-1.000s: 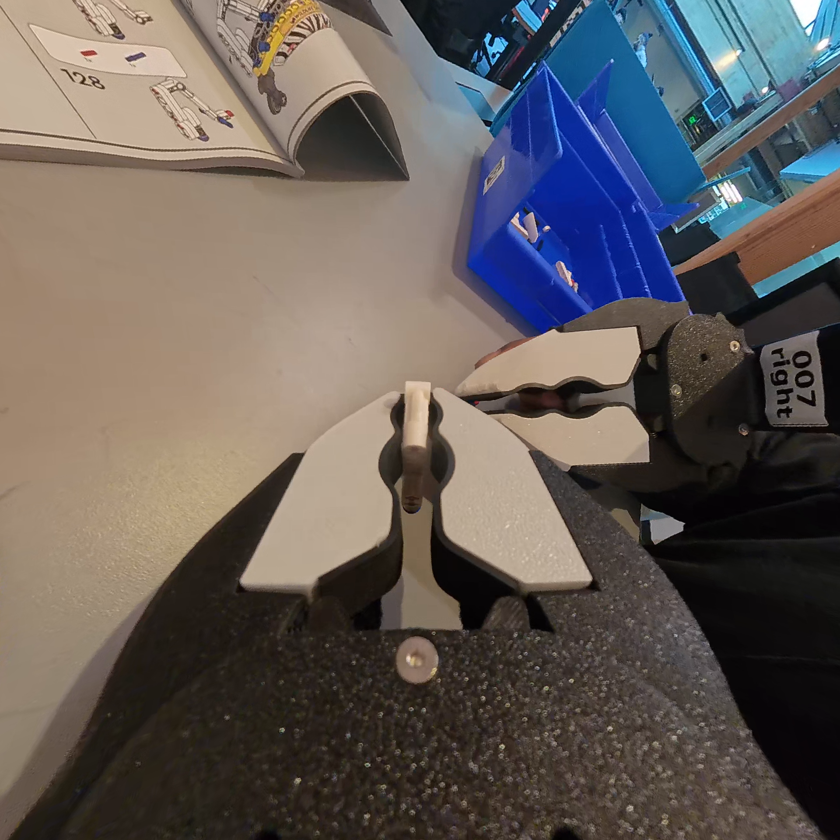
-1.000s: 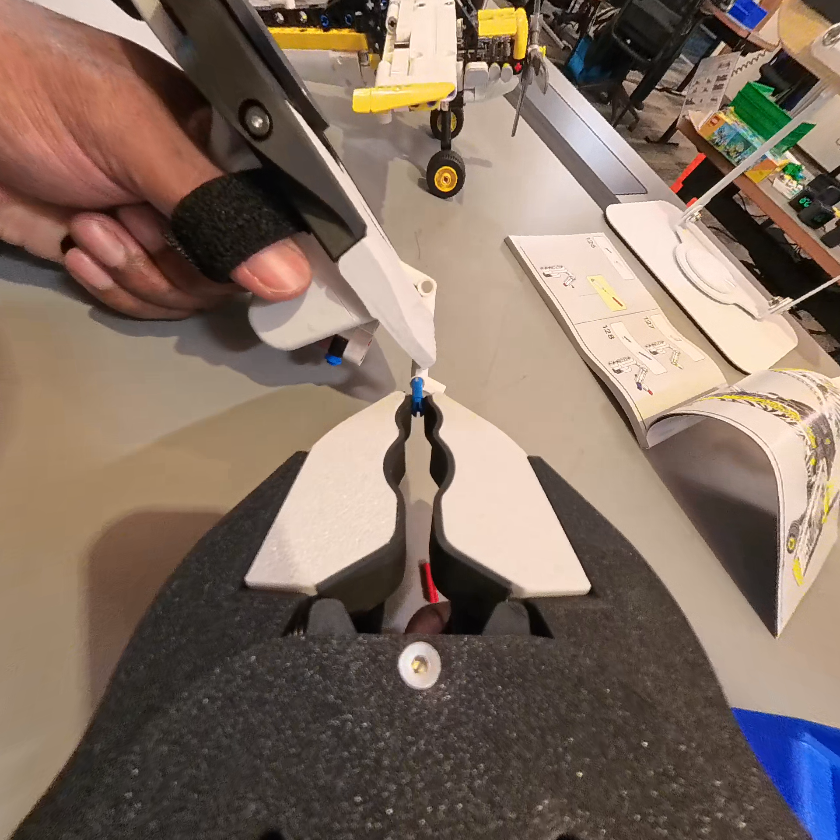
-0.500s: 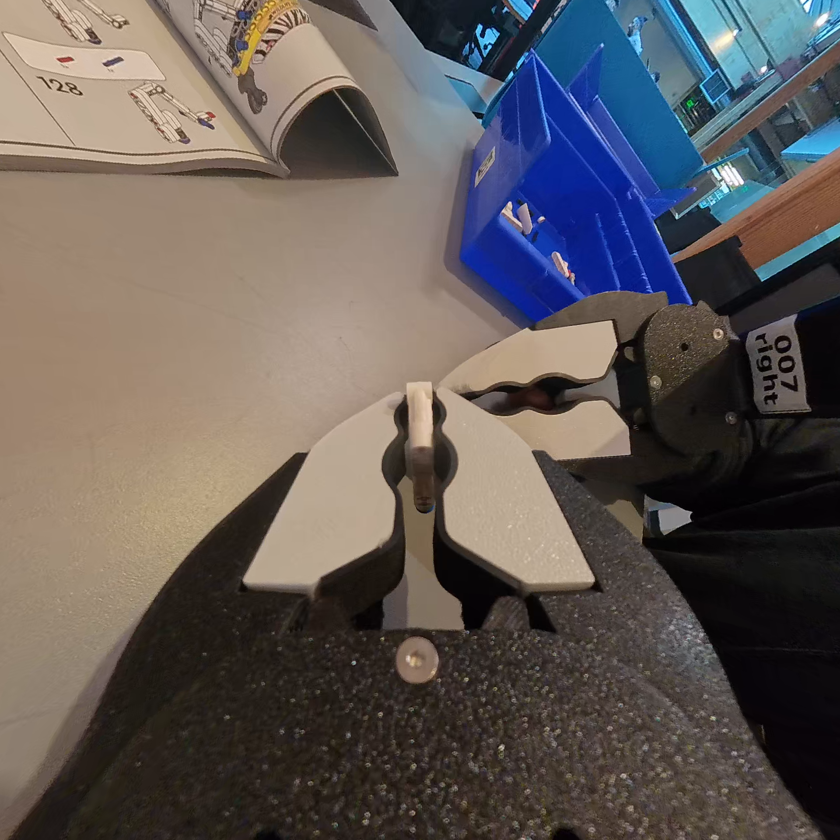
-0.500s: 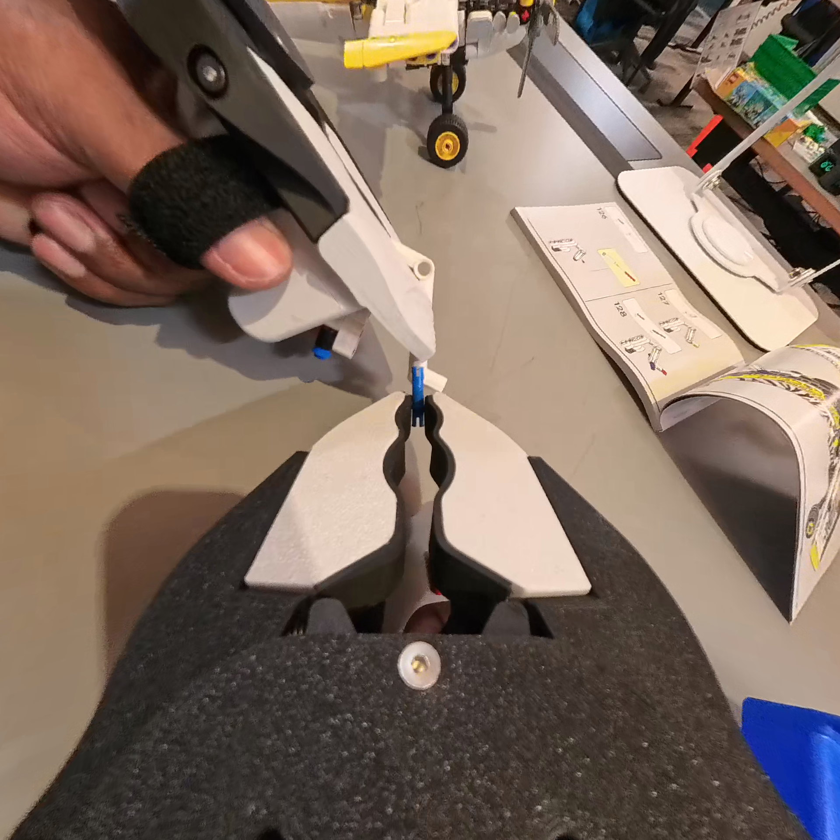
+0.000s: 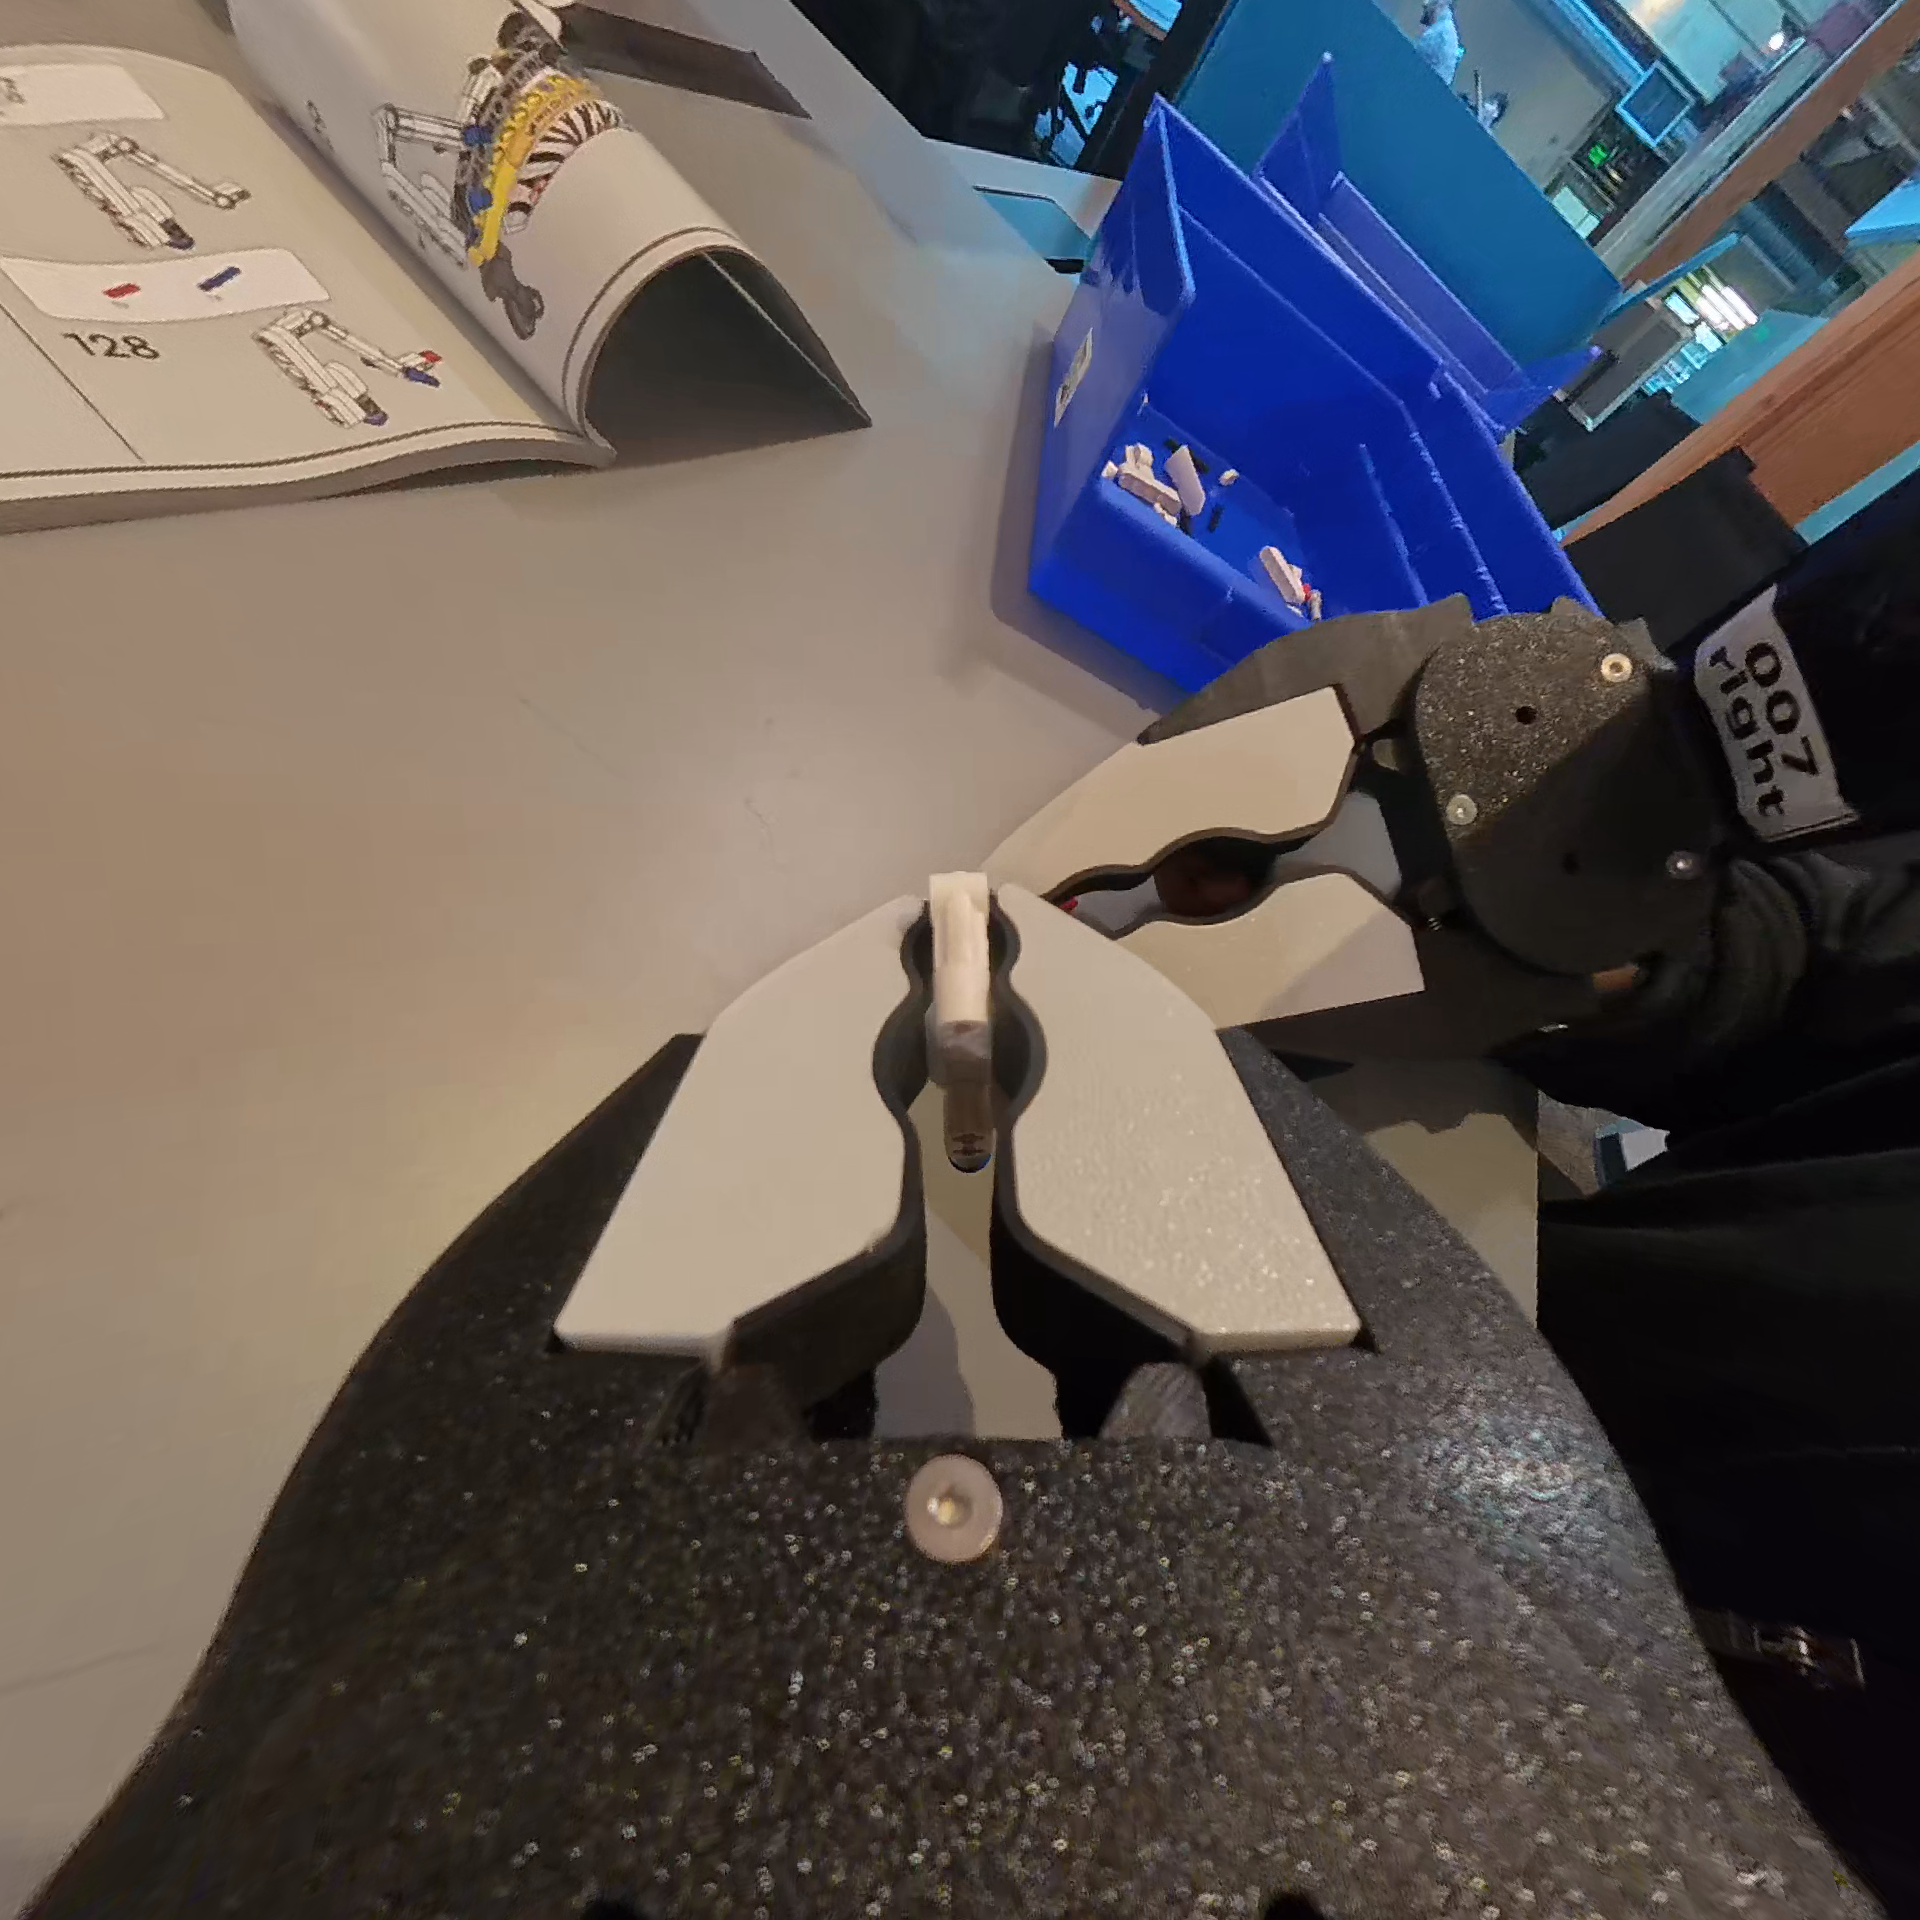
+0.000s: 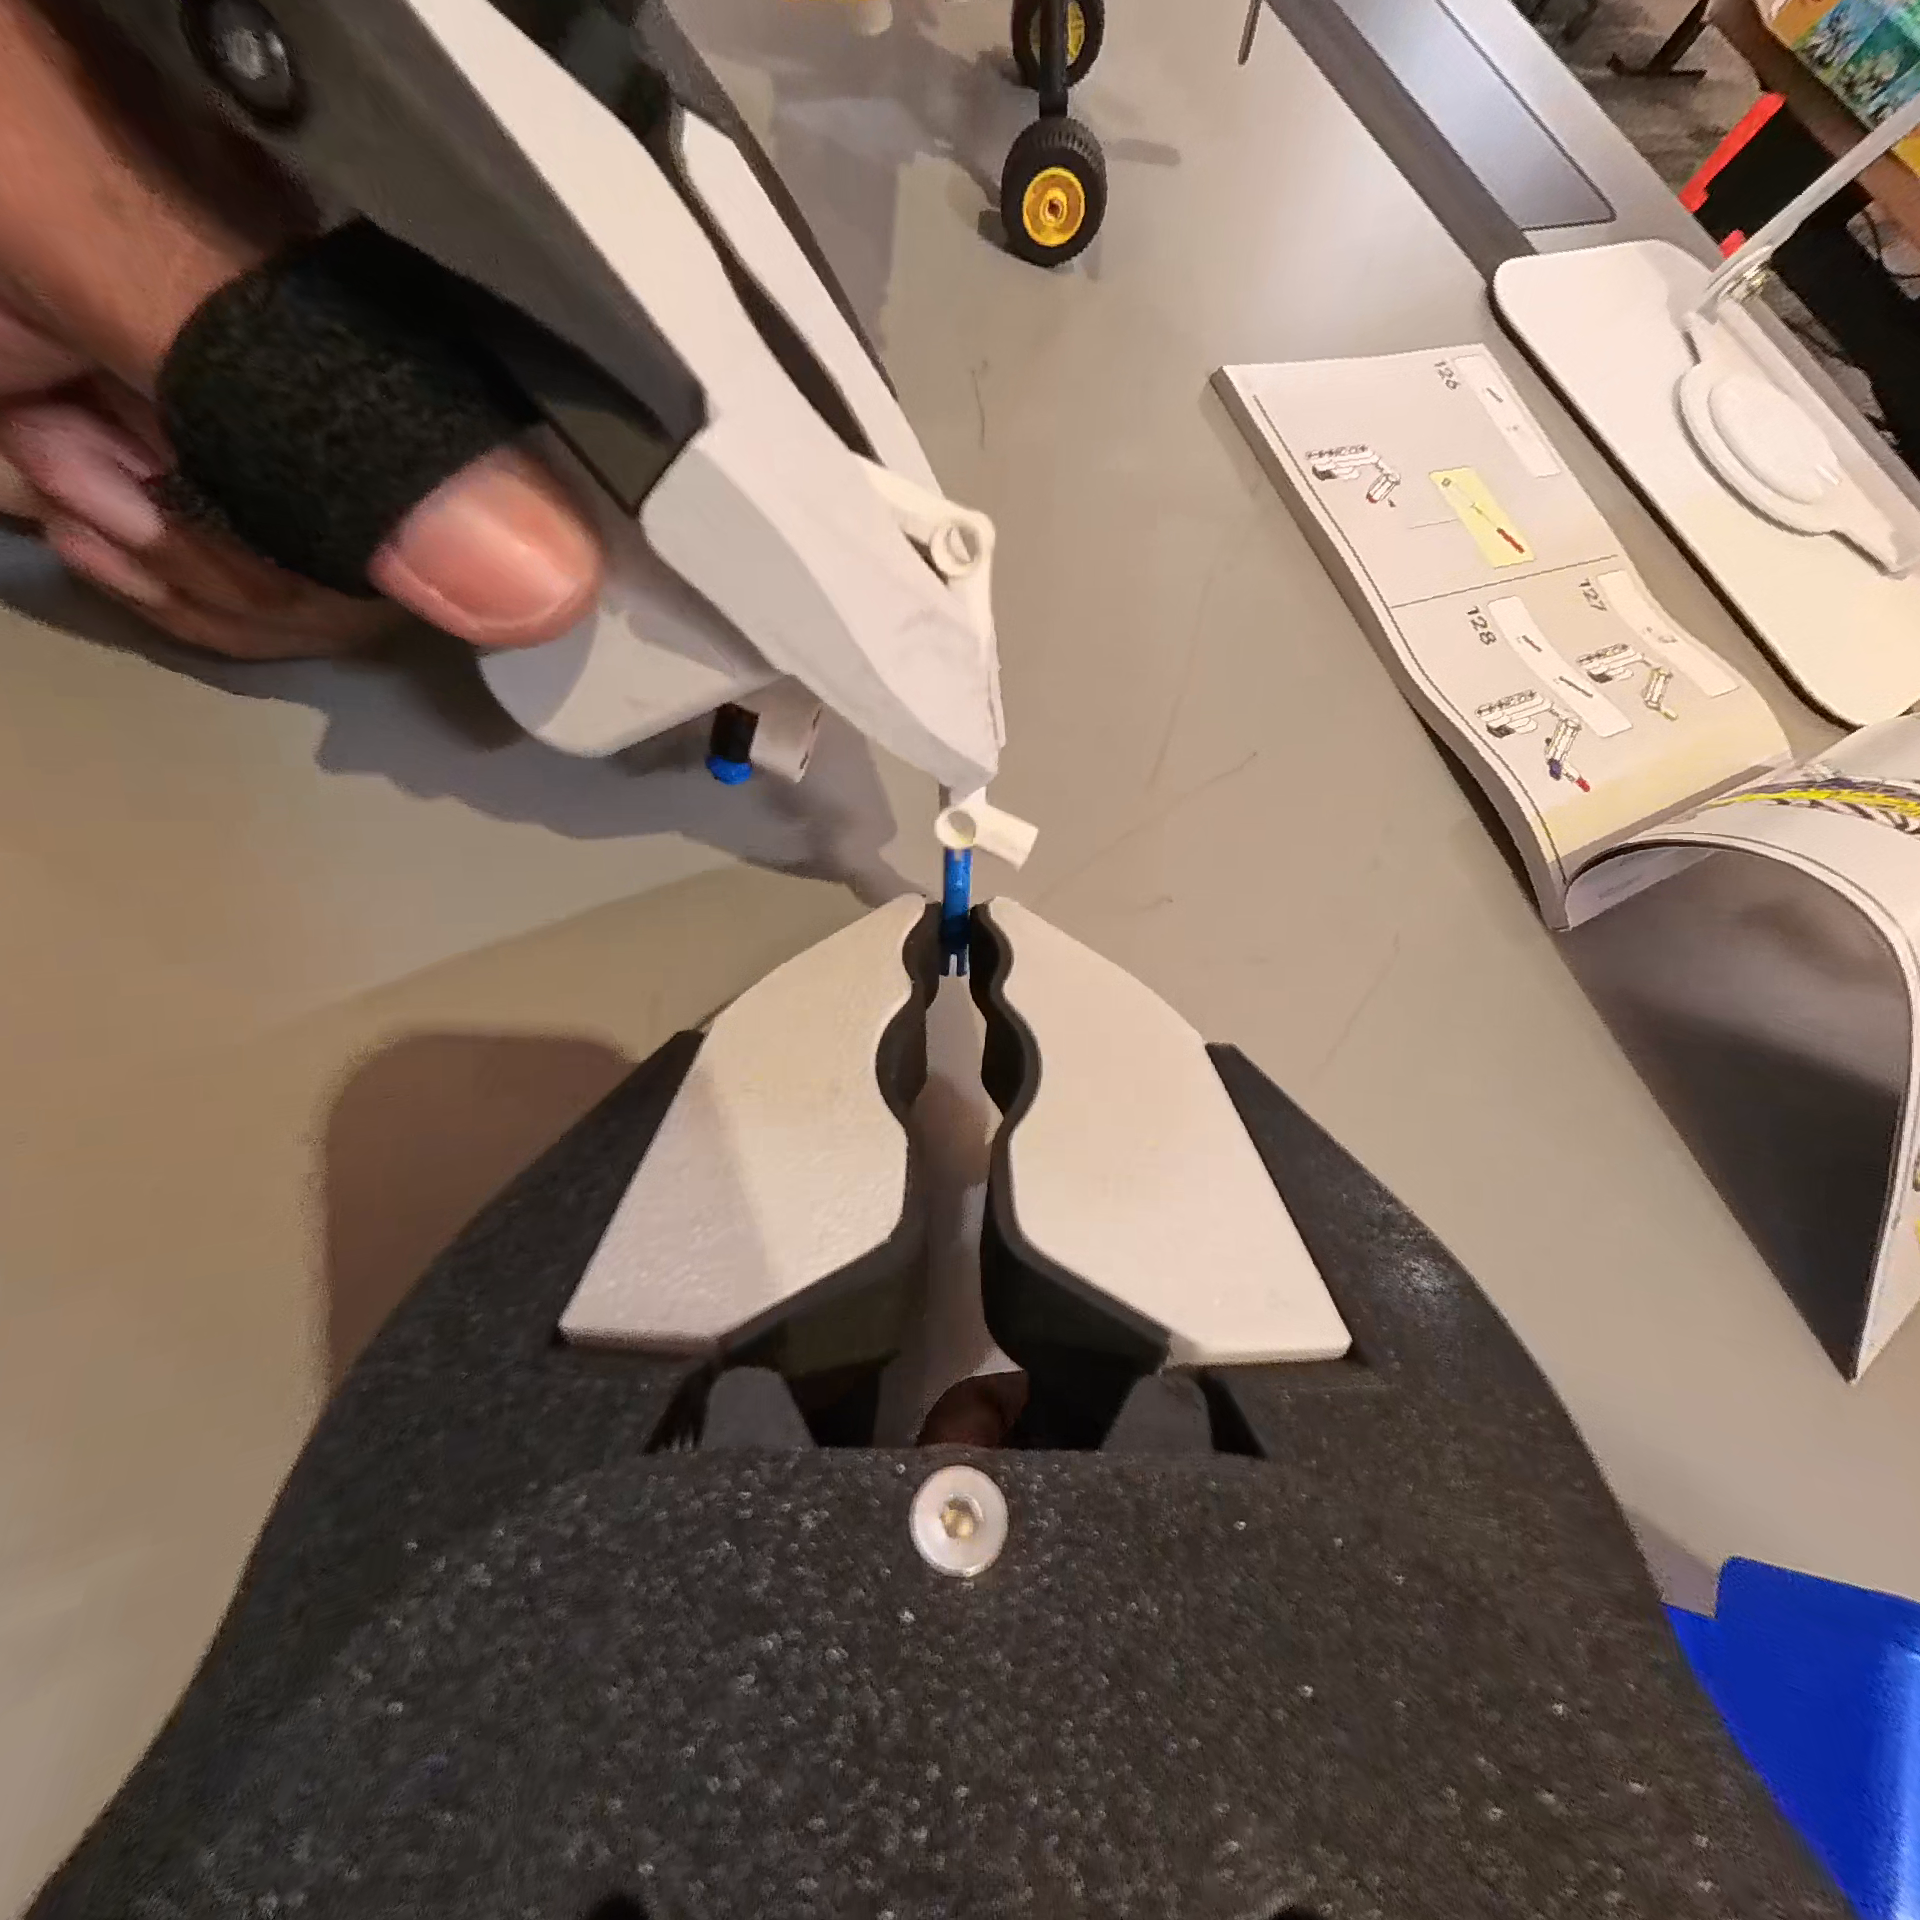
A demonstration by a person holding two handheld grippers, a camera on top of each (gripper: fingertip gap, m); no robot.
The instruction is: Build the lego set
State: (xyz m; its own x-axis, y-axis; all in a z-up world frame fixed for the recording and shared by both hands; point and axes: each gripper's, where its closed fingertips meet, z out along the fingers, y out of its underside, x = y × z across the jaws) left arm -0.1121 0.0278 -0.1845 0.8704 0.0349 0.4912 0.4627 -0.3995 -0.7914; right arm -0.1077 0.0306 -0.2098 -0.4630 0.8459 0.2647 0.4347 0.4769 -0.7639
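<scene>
Two grippers meet tip to tip above the grey table [image 5: 416, 779]. We find the left gripper [image 5: 961, 914] narrowly closed, its light grey fingers [image 5: 790, 1091] pressing on a small white plastic connector piece [image 5: 958, 971] that stands on edge between the tips; in the right wrist view this piece juts from the tips with a round hole showing [image 6: 982, 828]. The right gripper [image 6: 954, 920] is nearly shut, its fingers [image 6: 1122, 1122] pinching a slim blue plastic pin [image 6: 954, 904], whose far end touches the white connector.

A bare hand [image 6: 260, 447] with a black fabric finger sleeve works the left gripper. A short white tube with a blue and black end [image 6: 764, 740] shows just under that gripper's fingers. An open building-instruction booklet [image 5: 312, 312] lies beyond on the table. A blue plastic parts bin [image 5: 1247, 436] holding small white pieces stands behind the right gripper. A yellow-hubbed black toy wheel [image 6: 1055, 192] stands well apart, and a white flat stand base [image 6: 1714, 416] lies past the booklet.
</scene>
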